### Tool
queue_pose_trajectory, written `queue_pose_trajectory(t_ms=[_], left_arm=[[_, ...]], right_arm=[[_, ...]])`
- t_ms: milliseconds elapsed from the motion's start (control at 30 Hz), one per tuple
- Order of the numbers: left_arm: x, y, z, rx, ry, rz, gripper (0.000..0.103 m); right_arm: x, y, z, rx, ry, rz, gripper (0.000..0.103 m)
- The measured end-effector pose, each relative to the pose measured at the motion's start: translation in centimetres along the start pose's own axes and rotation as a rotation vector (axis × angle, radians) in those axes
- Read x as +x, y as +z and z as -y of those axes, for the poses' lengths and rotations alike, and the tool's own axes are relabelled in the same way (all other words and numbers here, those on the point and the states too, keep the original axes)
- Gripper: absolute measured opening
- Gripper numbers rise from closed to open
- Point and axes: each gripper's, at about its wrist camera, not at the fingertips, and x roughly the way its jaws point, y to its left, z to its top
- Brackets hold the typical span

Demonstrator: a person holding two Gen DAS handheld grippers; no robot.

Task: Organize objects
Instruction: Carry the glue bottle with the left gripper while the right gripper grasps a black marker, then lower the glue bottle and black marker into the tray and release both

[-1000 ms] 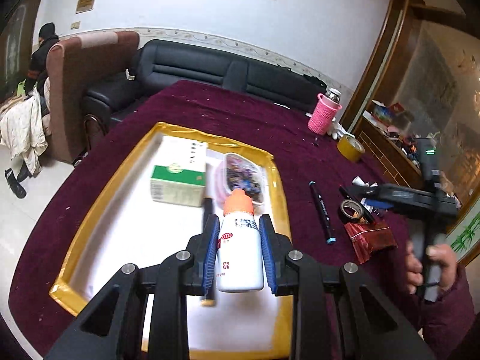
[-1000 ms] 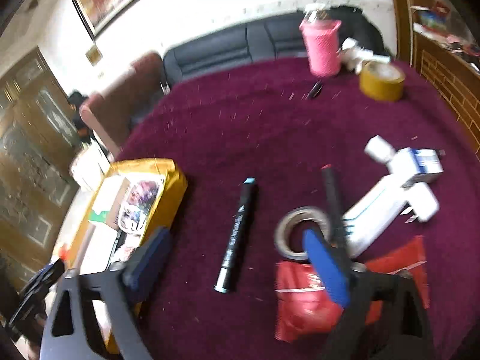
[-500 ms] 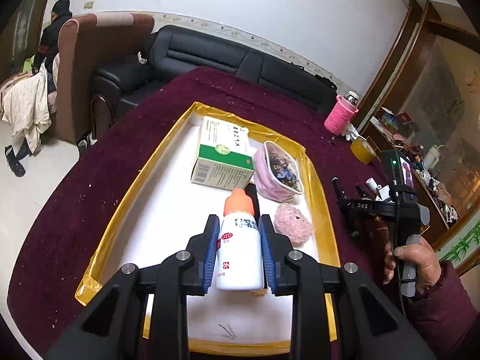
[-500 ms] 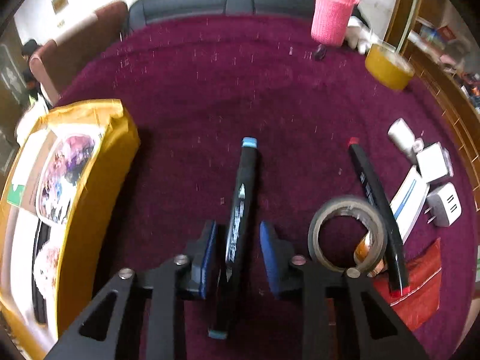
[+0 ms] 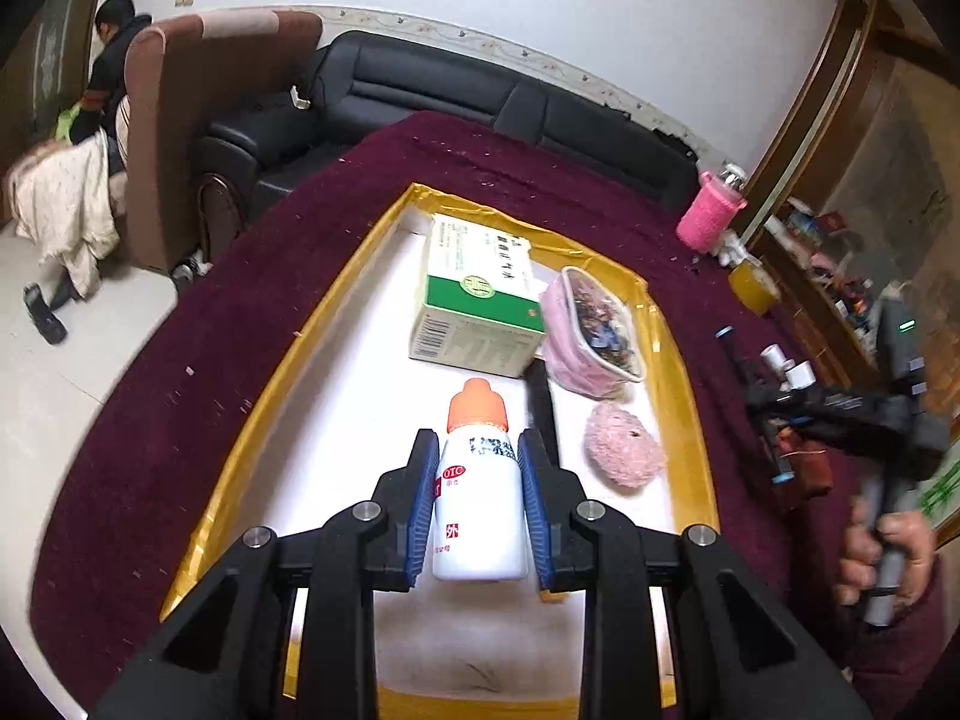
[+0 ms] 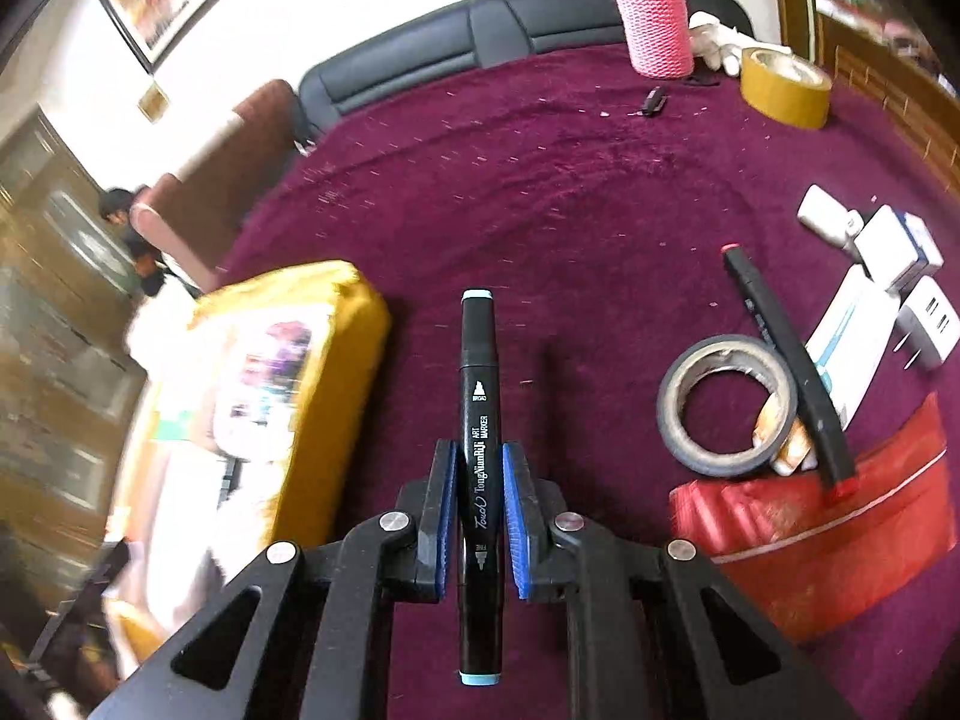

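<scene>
The marker (image 6: 478, 468) is light, stiff and smooth, so it may slip or swing; I think the hold near its middle is right. The right claw (image 6: 478, 516) grips it there, above the bench (image 6: 540, 192). The left claw (image 5: 479, 498) holds a small white bottle (image 5: 478, 498) by its body, above the yellow-rimmed tray (image 5: 288, 360).

Two markers (image 6: 478, 462) — two tape rolls (image 6: 726, 405).

White bottle (image 5: 478, 504) with orange cap; black marker (image 6: 478, 468) tipped pale blue; yellow-rimmed white tray (image 5: 336, 324) on maroon cloth (image 6: 540, 180); beside the tray, grey tape roll (image 6: 723, 414), red packet (image 6: 822, 534).
</scene>
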Motion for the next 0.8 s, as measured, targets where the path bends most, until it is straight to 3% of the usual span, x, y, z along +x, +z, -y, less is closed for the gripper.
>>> queue_pose_trajectory(t_ms=[200, 400, 800], left_arm=[[1.6, 2.5, -0.3, 0.058, 0.089, -0.042, 0.026], [3.8, 4.4, -1.0, 0.098, 0.155, -0.098, 0.026], [5.8, 4.4, -2.6, 0.071, 0.172, -0.138, 0.026]], right_arm=[[-1.1, -0.1, -3.8, -0.02, 0.166, -0.04, 0.017], [1.5, -1.2, -9.3, -0.059, 0.285, -0.15, 0.017], [7.3, -3.4, -16.2, -0.114, 0.29, -0.279, 0.017]])
